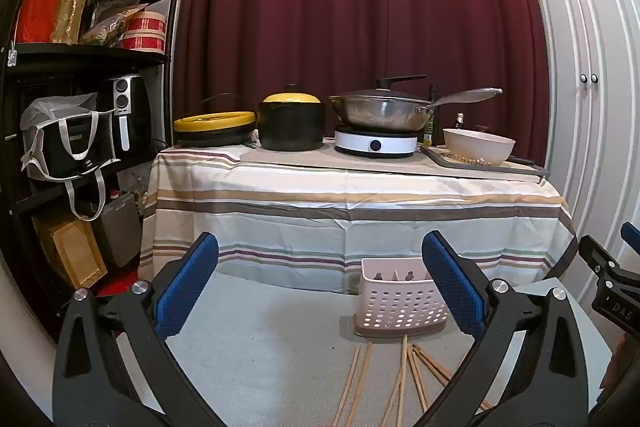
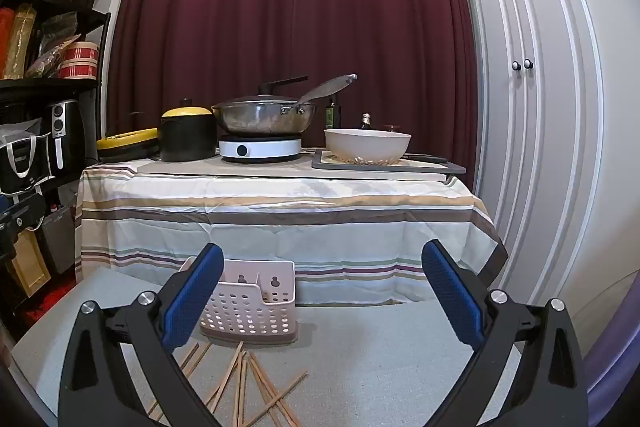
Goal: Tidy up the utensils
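Pale pink perforated plastic utensil basket point(image 2: 250, 311); tan wooden chopsticks point(image 2: 256, 387) on a grey-green cloth table point(image 2: 380, 347). Black tongs carry blue textured pads point(image 1: 452, 283). Beyond at twelve o'clock, a striped cream, tan and brown tablecloth point(image 1: 352, 219), maroon curtain point(image 1: 360, 7).

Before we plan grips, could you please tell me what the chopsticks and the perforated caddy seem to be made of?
The chopsticks look like bare wood or bamboo: pale tan, matte, thin straight sticks. The perforated caddy looks like moulded plastic: pale pinkish white, smooth, with even rows of round holes and a divider inside.
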